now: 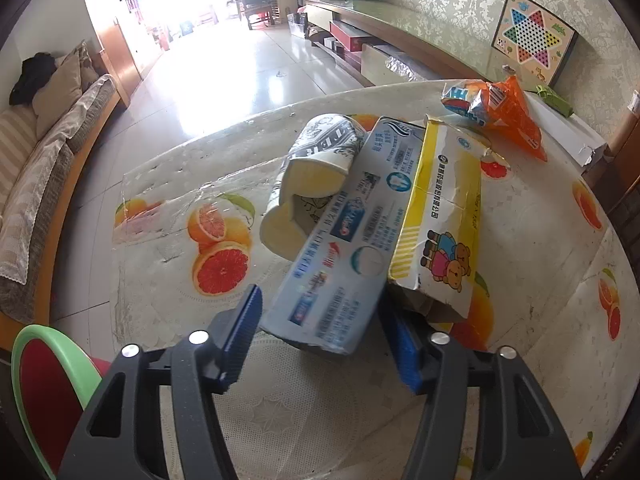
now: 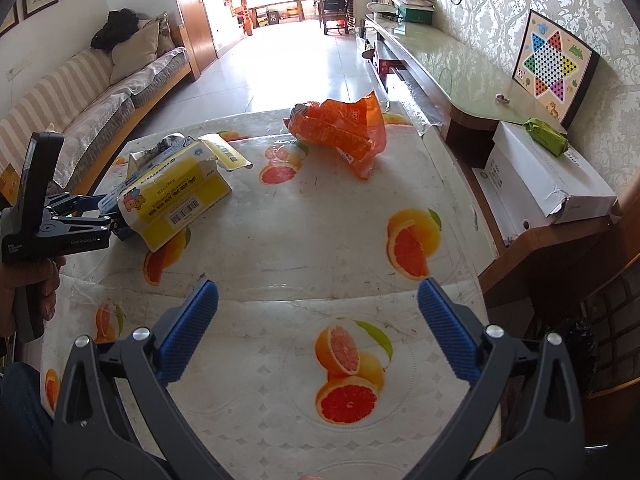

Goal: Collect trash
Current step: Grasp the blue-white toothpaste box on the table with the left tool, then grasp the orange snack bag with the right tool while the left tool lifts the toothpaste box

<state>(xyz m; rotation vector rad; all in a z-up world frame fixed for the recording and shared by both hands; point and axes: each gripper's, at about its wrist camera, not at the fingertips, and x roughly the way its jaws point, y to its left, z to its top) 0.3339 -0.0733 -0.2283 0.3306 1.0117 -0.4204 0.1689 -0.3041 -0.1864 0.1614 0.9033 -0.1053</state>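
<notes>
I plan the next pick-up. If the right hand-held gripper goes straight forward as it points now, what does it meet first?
Probably nothing soon: the right hand-held gripper is open over bare tablecloth. The first trash roughly ahead is the orange bag at the far edge, though depth is unclear.

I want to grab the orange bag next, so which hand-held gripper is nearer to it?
Neither is close, and the views don't settle it. The right hand-held gripper is open and points at the orange bag across bare tablecloth; the left hand-held gripper is around the toothpaste box.
</notes>
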